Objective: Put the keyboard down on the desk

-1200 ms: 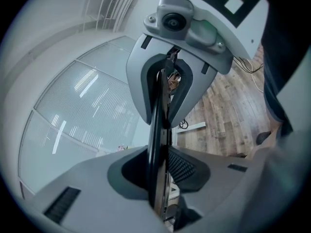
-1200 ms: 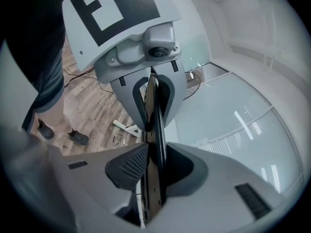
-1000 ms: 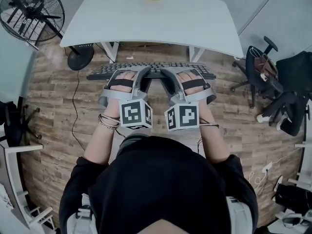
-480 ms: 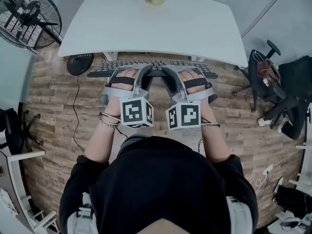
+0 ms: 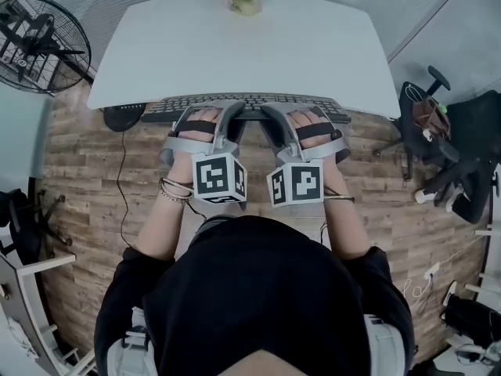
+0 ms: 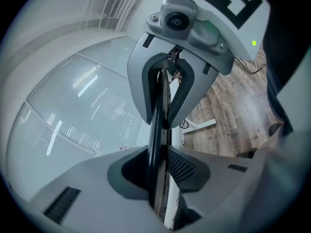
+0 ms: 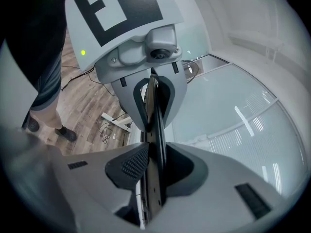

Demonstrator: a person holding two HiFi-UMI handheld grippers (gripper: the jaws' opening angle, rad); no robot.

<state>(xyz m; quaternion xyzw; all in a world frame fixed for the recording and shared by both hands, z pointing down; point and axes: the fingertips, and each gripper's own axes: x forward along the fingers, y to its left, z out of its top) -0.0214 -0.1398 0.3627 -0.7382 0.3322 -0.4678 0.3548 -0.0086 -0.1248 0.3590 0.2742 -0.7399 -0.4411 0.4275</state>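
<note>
Black top [image 5: 258, 296], sleeves ending near elbows. Pale grey gear [image 5: 133, 349] at both shoulders. Stacked bracelets [image 5: 174, 192] on left wrist; thin band [image 5: 338, 200] on right wrist. Left gripper [image 5: 232, 116] and right gripper [image 5: 270, 116]: light grey moulded shells, black strap [image 5: 194, 131] across each hand. White cube [image 5: 219, 177] with black square markers at rear of each. Fingers [image 6: 97, 193] grey, with dark ribbed pads [image 6: 181, 166]. Round camera lens [image 6: 176, 20], small screw [image 6: 154, 17], green light [image 6: 253, 43] on right gripper housing.
</note>
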